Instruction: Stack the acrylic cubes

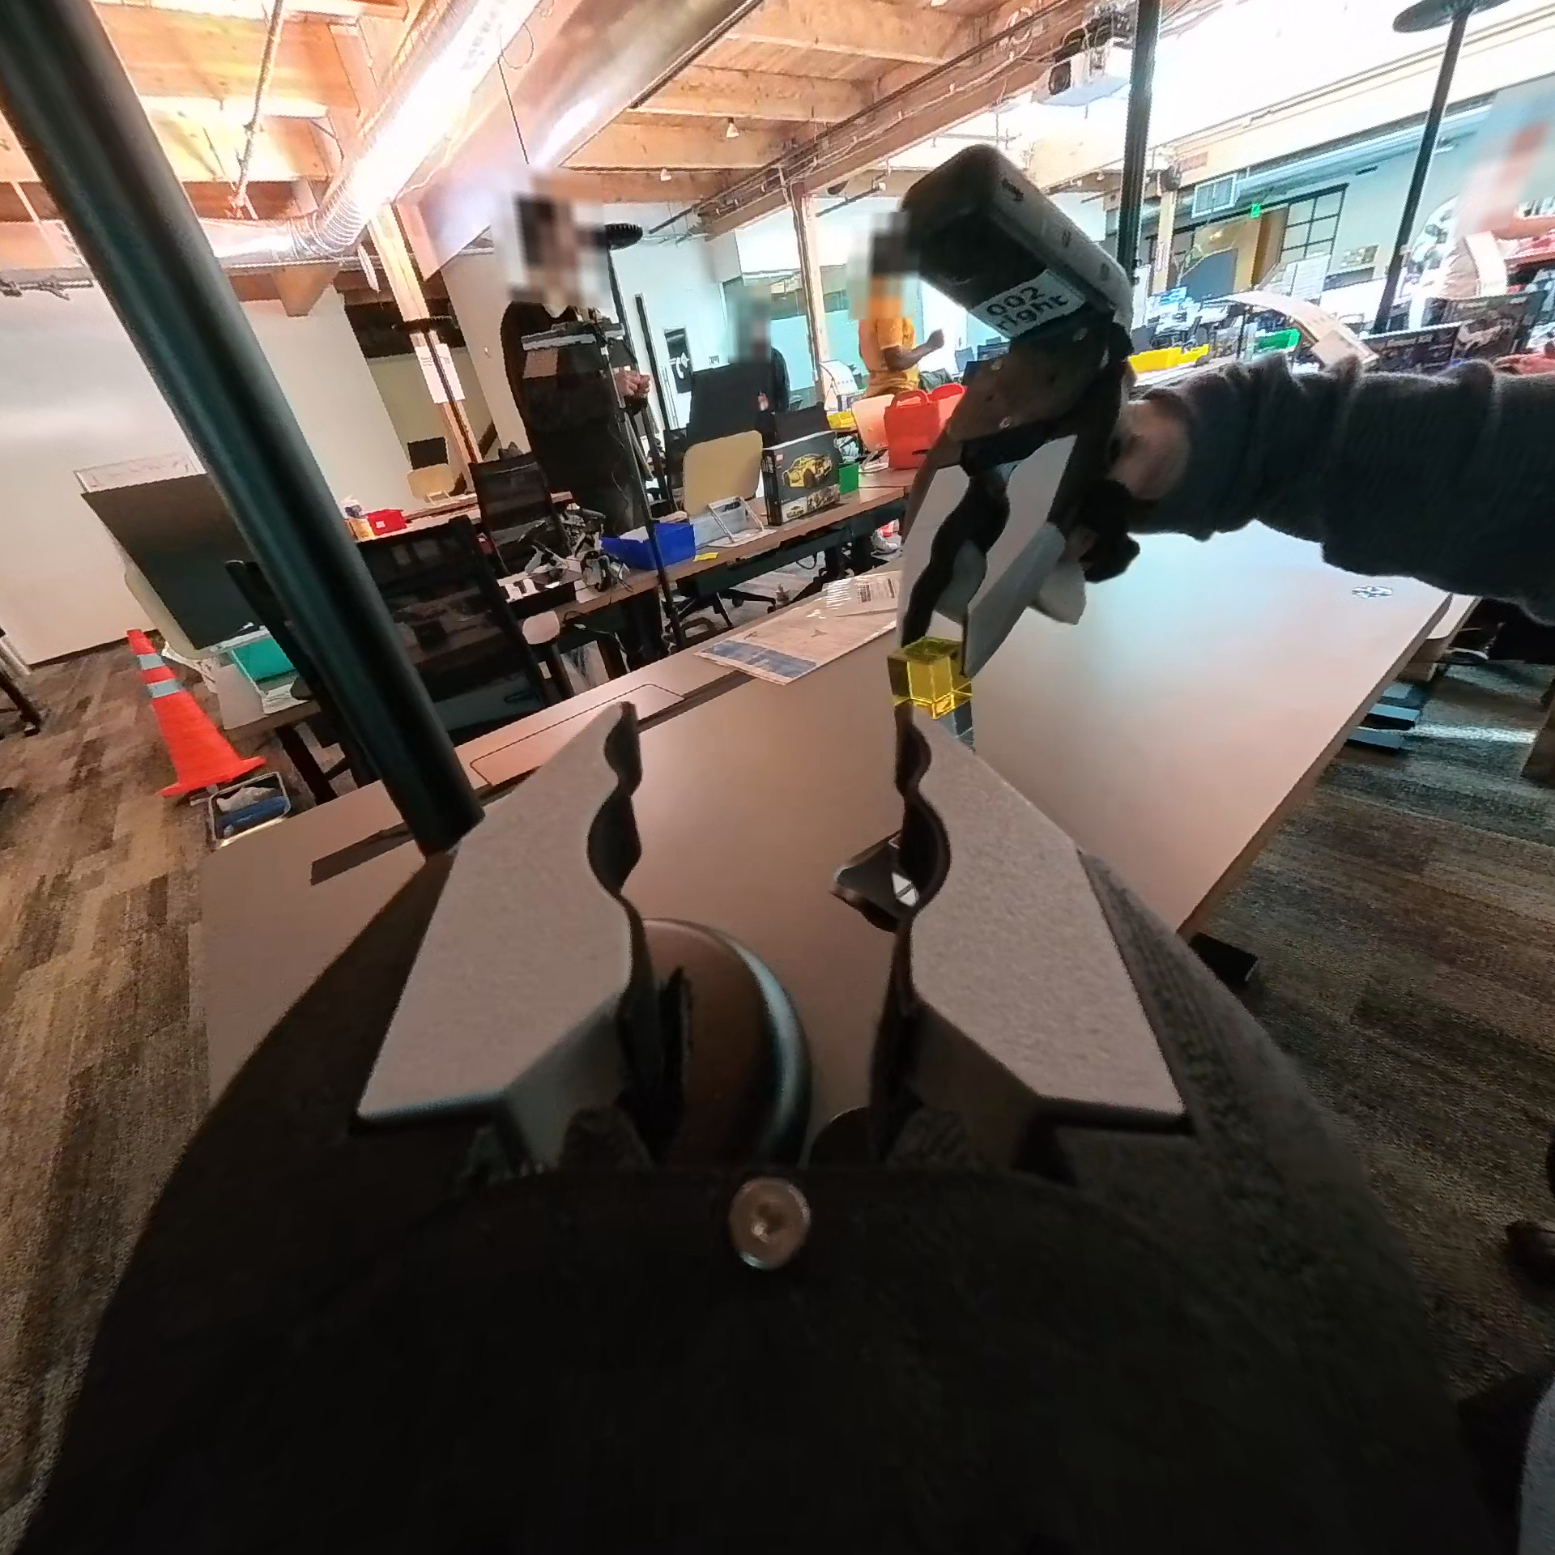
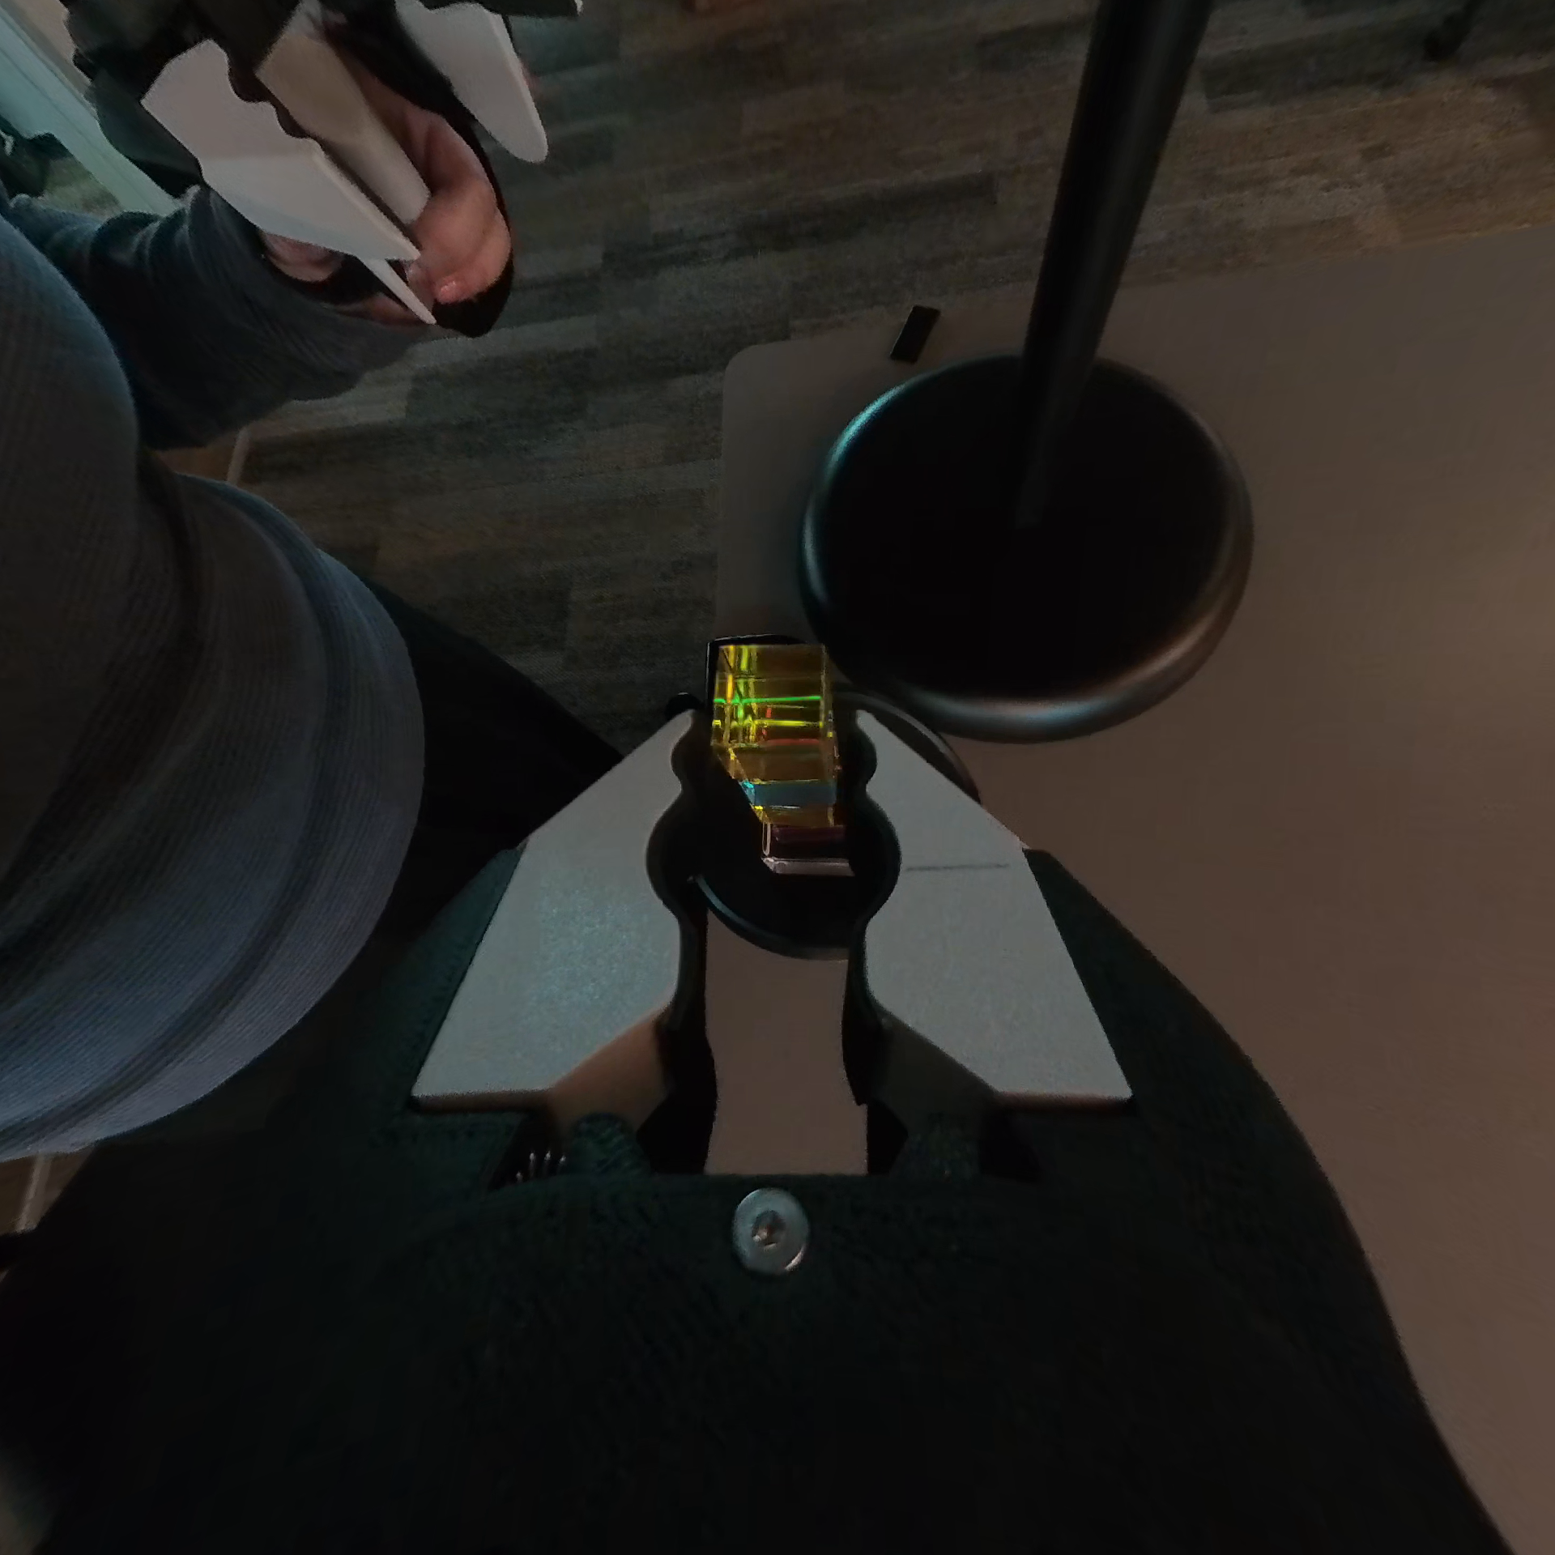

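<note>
A tower of several see-through coloured cubes stands on the brown table (image 1: 1178,715), with a yellow cube (image 1: 926,677) on top. In the right wrist view I look down on the yellow cube (image 2: 770,698), with blue and purple layers below it. My right gripper (image 2: 770,719) straddles the yellow cube with its jaws a little apart; thin dark gaps show beside the cube, so it is open. It also shows in the left wrist view (image 1: 936,656), with its tips at the cube's top. My left gripper (image 1: 766,724) is wide open and empty, just in front of the tower.
A black lamp stand with a round base (image 2: 1022,547) and a dark pole (image 1: 252,505) stands on the table next to the tower. Printed sheets (image 1: 791,644) lie at the table's far edge. People, desks and an orange cone (image 1: 189,724) are beyond.
</note>
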The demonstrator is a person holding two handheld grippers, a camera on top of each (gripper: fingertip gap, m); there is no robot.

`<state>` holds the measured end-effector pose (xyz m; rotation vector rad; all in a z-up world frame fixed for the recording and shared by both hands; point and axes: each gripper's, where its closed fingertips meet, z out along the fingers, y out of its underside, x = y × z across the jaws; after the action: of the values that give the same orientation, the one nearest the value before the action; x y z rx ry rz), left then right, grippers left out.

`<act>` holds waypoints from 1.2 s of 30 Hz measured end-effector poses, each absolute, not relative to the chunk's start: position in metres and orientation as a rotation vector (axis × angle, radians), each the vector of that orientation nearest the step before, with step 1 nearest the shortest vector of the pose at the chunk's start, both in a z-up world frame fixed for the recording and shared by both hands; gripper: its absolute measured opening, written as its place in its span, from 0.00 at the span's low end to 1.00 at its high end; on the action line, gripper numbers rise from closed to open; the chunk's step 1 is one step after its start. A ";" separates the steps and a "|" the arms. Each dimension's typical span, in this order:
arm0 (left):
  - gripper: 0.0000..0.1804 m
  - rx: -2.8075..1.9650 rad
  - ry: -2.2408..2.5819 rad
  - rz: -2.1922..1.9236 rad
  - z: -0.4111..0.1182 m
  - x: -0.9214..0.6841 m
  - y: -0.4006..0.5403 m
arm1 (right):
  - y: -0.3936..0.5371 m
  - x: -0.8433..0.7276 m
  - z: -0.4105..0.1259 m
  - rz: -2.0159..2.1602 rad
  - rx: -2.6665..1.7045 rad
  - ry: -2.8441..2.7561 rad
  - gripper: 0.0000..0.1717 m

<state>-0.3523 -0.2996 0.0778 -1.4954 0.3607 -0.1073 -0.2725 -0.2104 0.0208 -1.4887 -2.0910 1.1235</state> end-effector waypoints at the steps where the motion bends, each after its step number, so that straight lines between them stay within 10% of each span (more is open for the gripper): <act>1: 0.33 -1.495 0.361 -0.110 0.078 -0.352 -0.299 | -0.211 -0.272 0.022 1.140 -1.487 -2.080 0.18; 16: 0.48 -1.307 0.344 -0.210 0.139 -0.333 -0.274 | -0.221 -0.210 0.151 0.910 -1.034 -1.148 0.38; 25: 0.65 -1.144 0.236 -0.289 0.172 -0.316 -0.261 | -0.232 -0.164 0.172 0.422 -0.882 -1.017 0.80; 36: 0.83 -1.044 -0.010 0.029 0.165 -0.426 -0.375 | -0.283 -0.274 0.196 0.717 -0.746 -0.962 0.84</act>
<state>-0.4264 -0.3751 0.1649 -1.0442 -0.0095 0.0293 -0.2744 -0.2827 0.1955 -0.7464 -0.9623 0.7172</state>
